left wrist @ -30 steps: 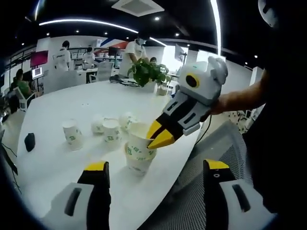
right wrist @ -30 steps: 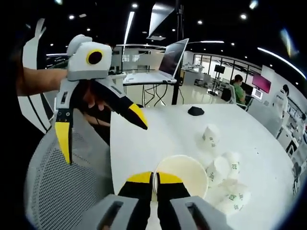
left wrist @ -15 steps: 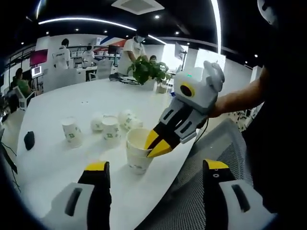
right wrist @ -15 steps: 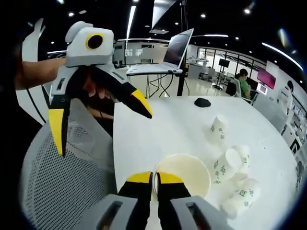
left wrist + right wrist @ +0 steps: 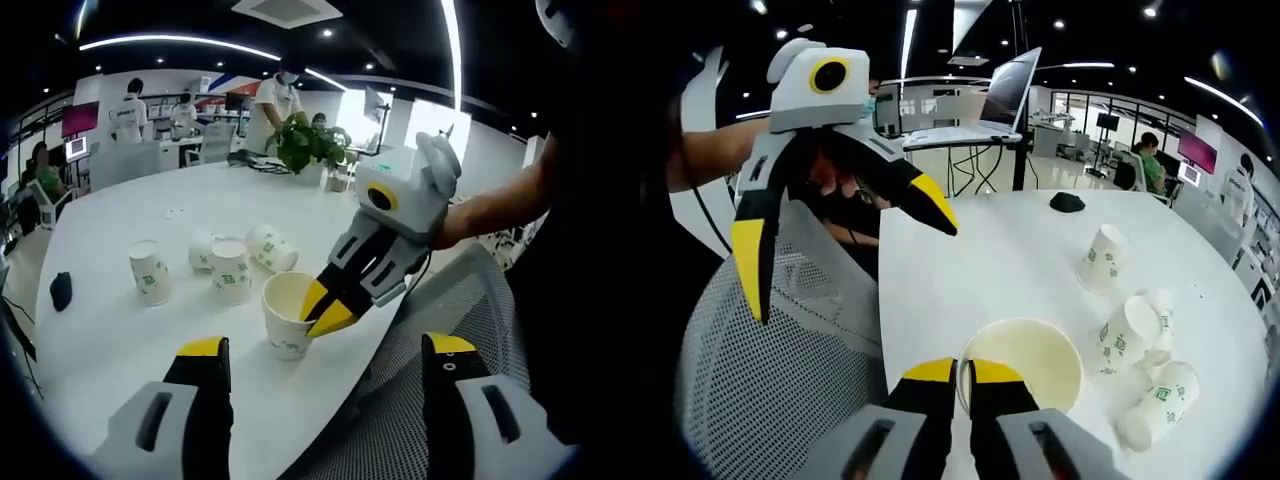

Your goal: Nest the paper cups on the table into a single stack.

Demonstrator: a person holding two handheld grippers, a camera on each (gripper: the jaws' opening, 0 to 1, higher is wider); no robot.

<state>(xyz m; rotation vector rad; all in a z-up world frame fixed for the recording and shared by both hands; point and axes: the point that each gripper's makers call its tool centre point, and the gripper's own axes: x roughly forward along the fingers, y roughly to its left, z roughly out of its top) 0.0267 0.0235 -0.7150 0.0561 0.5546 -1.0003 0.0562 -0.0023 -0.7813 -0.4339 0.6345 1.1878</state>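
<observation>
Item: held cup point(image 5: 285, 315), upright near table point(image 5: 110, 340) edge, rim pinched by right gripper point(image 5: 328, 312), jaws pressed together on it; in right gripper view we log the same gripper point(image 5: 962, 372) on the rim. Left gripper point(image 5: 840, 240): jaws spread wide, nothing between, over mesh chair point(image 5: 790, 380). Loose cups point(image 5: 232, 270): approx. four nearby, some lying; count uncertain. Black mouse point(image 5: 1068, 202) at far edge.

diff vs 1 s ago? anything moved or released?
The right gripper, shut on the rim of the held paper cup, has carried it down to the white table; the cup earlier nested beneath it no longer shows. The left gripper stays open and empty. The loose cups are unchanged.
</observation>
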